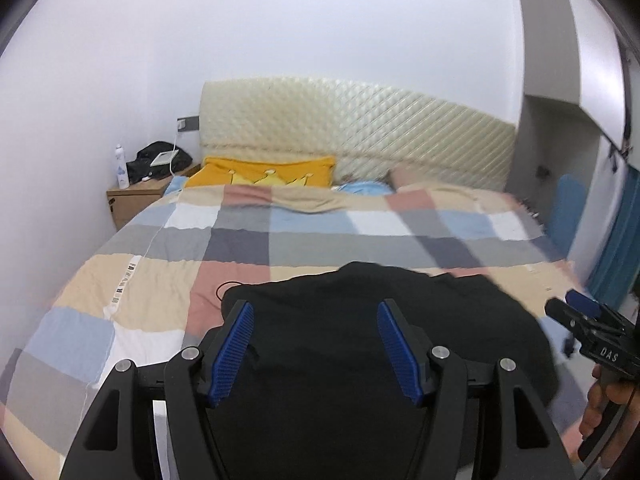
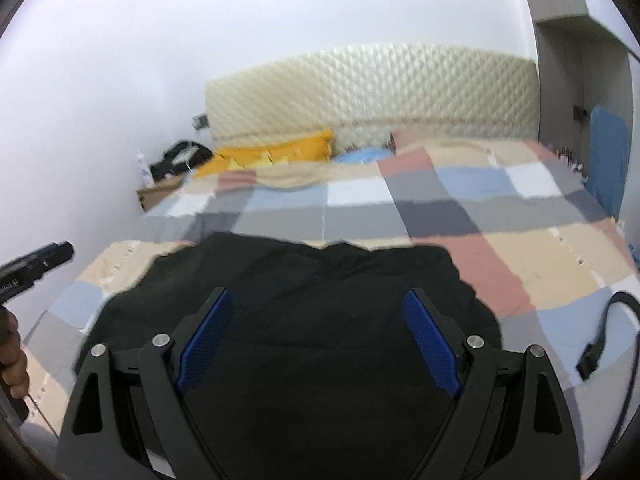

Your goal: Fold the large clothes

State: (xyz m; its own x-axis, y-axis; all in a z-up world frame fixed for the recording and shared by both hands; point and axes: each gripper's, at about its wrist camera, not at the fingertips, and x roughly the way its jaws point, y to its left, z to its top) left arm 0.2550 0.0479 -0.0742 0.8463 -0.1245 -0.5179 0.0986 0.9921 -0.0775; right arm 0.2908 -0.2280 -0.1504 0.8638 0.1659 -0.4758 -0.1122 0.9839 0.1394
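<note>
The wide bed (image 1: 304, 236) fills most of the room; it is covered with a checked quilt in beige, pink, grey, blue and white squares, and behind it stands a cream quilted headboard (image 1: 360, 128). On the near part of the quilt lies the large black garment (image 1: 360, 320), spread out rather flat, its far edge a little wavy; in the right wrist view it (image 2: 320, 312) reaches under both pairs of tongs. A mustard-yellow pillow (image 1: 260, 172) rests against the headboard, with a light blue cloth (image 1: 364, 188) just beside it. At the left of the bed there is a small wooden nightstand (image 1: 132, 200) that carries a black bag (image 1: 160, 160) and a white bottle (image 1: 120, 166).

The left tongs (image 1: 316, 344), black with blue ribbed pads, hang over the garment with the fingers wide apart and hold nothing. The right tongs (image 2: 318, 332) are the same, wide and empty above the black cloth. In the left view the right tongs (image 1: 576, 308) appear at the edge, seen from the side. A black cable (image 2: 608, 332) lies on the quilt to the right of the garment.
</note>
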